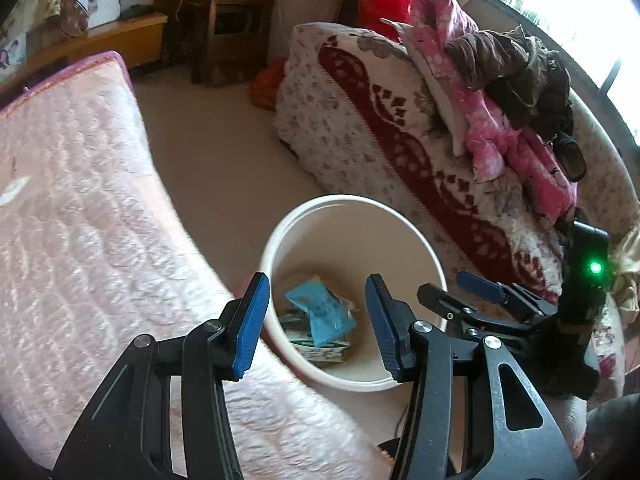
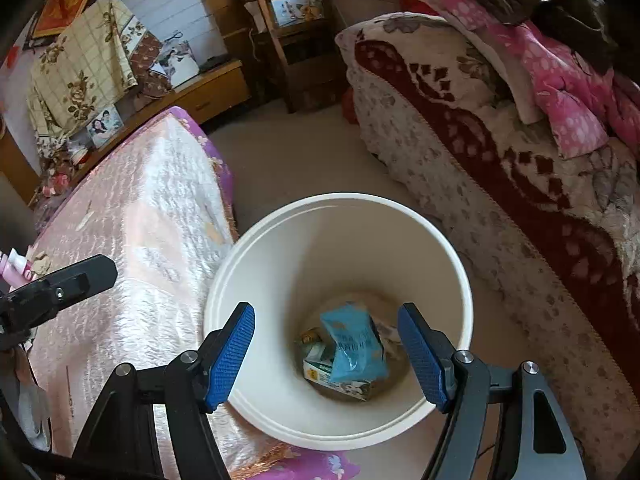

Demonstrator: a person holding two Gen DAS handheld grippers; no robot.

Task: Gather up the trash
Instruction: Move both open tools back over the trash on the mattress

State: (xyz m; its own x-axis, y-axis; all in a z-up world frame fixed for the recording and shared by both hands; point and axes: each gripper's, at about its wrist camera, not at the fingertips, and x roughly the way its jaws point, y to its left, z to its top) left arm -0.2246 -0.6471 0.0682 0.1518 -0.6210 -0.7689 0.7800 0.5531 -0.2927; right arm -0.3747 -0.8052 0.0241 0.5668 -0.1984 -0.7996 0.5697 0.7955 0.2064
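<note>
Both tools hang over a white bin standing on the floor between a pink quilted bed and a sofa draped in a red-and-cream blanket. The right tool is released, its blue pads spread wide with nothing between them, poised directly above the bin's mouth; the left tool is likewise released and empty, sitting just beside its partner over the bin's near rim and the bed's edge. The trash is already at the bottom of the bin: a crumpled blue packet lying on top of a small green-and-white carton, with other scraps under them too dim to name. The drop appears complete, so the step in hand seems to be clearing away for the next pickup. Doing that well probably means lifting each tool straight up before swinging sideways, so no finger clips the light-looking rim and tips the bin, and keeping the two tools apart as they part ways. A pink-and-white tube at the bed's far edge, seen in the right wrist view, may be the next candidate, though whether it counts as trash is unclear.
</note>
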